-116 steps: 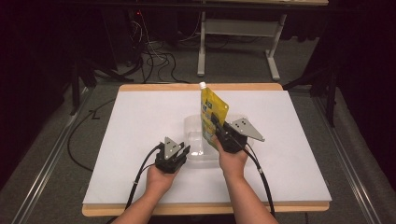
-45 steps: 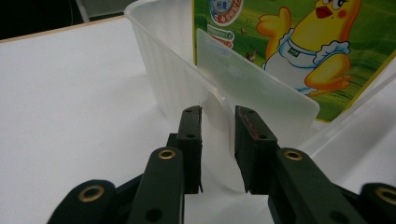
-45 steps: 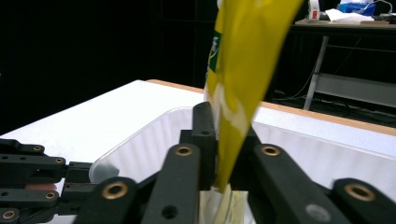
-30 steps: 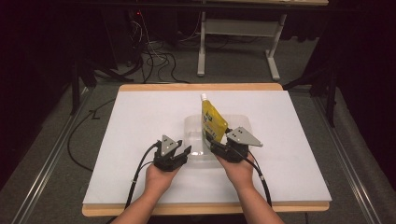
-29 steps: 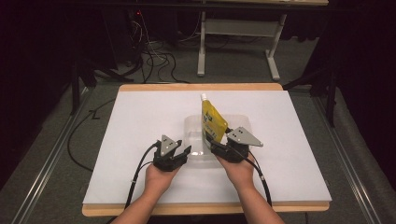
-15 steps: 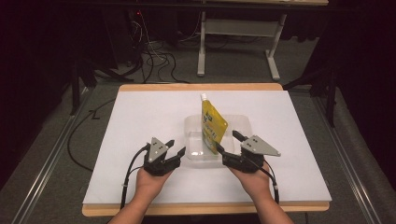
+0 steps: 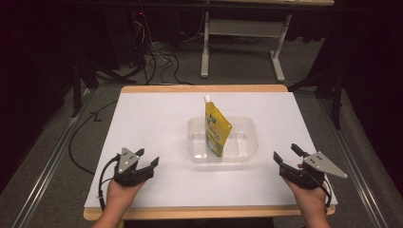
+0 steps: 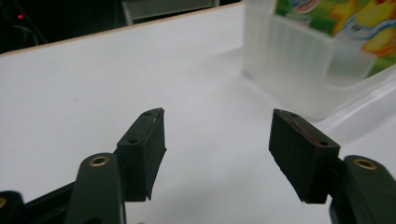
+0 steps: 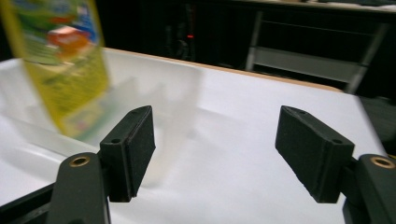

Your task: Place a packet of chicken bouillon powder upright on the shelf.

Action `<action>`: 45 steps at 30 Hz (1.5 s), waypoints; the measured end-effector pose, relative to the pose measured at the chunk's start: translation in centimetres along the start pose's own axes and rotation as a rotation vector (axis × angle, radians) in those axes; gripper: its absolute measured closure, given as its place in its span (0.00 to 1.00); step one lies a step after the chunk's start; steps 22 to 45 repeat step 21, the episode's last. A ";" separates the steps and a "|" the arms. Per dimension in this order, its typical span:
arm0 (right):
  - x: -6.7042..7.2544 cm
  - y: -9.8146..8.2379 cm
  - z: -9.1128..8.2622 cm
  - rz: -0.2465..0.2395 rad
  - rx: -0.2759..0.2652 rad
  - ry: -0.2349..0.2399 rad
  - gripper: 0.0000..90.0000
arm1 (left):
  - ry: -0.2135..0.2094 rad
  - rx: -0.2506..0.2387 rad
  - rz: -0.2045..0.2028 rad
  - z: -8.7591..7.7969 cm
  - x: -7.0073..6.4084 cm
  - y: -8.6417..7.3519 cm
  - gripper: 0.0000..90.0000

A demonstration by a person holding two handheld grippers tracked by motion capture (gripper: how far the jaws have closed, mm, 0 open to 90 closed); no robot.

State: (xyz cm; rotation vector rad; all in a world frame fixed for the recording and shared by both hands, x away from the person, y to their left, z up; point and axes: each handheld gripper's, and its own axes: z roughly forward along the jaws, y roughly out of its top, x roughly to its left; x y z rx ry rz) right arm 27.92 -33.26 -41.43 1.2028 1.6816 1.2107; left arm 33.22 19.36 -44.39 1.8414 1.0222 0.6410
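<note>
the yellow pouch (image 7: 217, 129) stands upright in the clear tub (image 7: 247, 151) at counter (image 7: 157, 118) centre; the left gripper view shows fruit print. both grippers, left (image 7: 148, 161) at 7 o'clock and right (image 7: 284, 156) at 5, have pulled back, jaws apart and empty.

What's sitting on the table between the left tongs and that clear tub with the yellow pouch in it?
Nothing: in the high view, just bare white table lies between the left tongs and the clear tub holding the yellow pouch.

Table (image 7: 157, 118) brightly lit, surroundings dark; right gripper view motion-blurred.
</note>
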 end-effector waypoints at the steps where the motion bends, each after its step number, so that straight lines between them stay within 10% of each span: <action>1: -0.6 -0.4 -0.3 0.012 -0.005 -0.020 0.32 | 0.015 -0.002 -0.008 -0.2 0.5 -0.2 0.41; 5: -2.2 -1.6 -0.7 0.058 -0.005 -0.065 0.32 | 0.046 -0.031 -0.083 -0.5 1.7 -0.2 0.41; 45: -2.1 -1.9 0.3 0.052 0.027 -0.053 0.34 | -0.001 0.009 -0.029 0.3 0.1 -0.1 0.39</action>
